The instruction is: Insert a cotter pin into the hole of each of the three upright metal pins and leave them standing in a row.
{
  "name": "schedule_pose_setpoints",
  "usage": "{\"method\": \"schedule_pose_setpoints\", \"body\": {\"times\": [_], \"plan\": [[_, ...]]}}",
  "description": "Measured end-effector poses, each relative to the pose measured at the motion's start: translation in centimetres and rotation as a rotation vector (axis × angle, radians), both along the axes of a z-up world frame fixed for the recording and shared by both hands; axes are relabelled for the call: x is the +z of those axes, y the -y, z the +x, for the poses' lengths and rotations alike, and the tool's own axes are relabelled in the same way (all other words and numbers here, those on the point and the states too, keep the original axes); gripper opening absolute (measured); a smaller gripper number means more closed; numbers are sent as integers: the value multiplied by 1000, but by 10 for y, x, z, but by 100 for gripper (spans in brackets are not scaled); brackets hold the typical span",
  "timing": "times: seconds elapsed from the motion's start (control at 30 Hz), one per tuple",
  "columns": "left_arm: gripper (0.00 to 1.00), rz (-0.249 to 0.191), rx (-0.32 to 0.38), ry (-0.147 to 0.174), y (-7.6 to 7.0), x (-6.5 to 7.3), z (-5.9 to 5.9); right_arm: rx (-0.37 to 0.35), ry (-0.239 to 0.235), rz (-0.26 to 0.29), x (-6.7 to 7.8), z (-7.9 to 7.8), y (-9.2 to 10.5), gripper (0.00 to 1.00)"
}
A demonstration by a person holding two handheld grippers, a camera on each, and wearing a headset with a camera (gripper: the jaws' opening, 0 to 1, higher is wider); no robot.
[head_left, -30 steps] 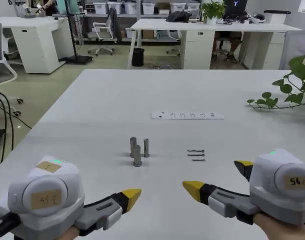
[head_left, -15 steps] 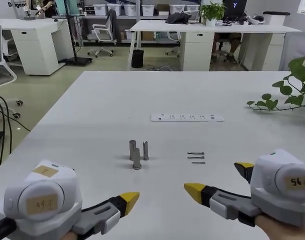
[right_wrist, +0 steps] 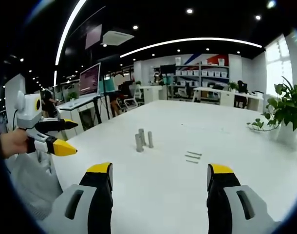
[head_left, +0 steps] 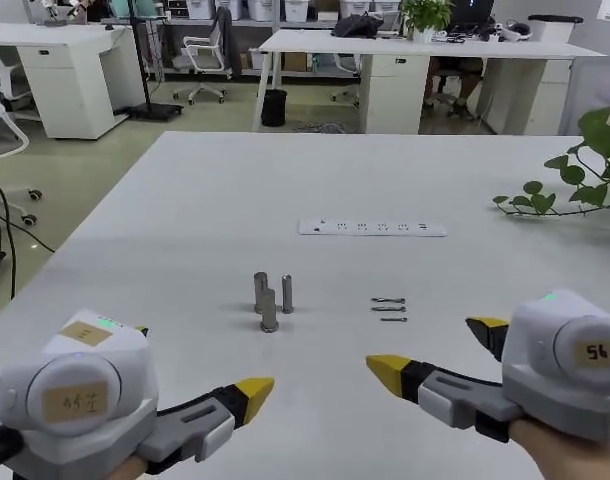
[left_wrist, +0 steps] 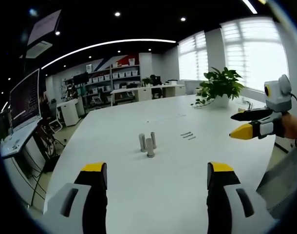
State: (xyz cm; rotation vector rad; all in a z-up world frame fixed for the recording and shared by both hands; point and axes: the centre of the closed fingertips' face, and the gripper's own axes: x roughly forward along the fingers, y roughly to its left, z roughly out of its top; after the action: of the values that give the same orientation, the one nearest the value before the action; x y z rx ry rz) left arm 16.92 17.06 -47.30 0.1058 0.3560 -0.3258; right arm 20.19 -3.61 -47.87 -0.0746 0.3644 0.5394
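The left gripper [left_wrist: 157,168] is held with its jaws spread wide and nothing between them, and the right gripper [right_wrist: 160,169] is carried the same way, wide and empty. Both are kept low over the near part of the table [head_left: 185,220], tips angled in toward each other. It reads as a ready stance, with nothing touched yet.

Farther out, in the middle of the table, the three metal pins [head_left: 269,305] are found standing upright, bunched in a tight cluster rather than a row, with one set just in front of the other two. To their right, near but apart, the three cotter pins [head_left: 389,309] are laid flat and parallel. That puts them on the right gripper's side, presumably so one can be picked there while a post is steadied by the left. The holes are too small to be made out. Beyond it all a power strip [head_left: 372,228] is seen.
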Motion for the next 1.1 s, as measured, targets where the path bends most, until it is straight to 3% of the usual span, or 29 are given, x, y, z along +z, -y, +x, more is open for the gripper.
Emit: {"method": "schedule_pose_setpoints", "body": {"times": [0.57,0.83,1.1], "plan": [[78,9,-18,2,1,0,10,-7,-12,16,-3,5,4,76],[73,18,-29,-21,2,-8,14,-4,-23,33,-5,7,3,73],[66,21,-59,-31,6,-15,30,9,-20,42,-4,7,-1,71]]}}
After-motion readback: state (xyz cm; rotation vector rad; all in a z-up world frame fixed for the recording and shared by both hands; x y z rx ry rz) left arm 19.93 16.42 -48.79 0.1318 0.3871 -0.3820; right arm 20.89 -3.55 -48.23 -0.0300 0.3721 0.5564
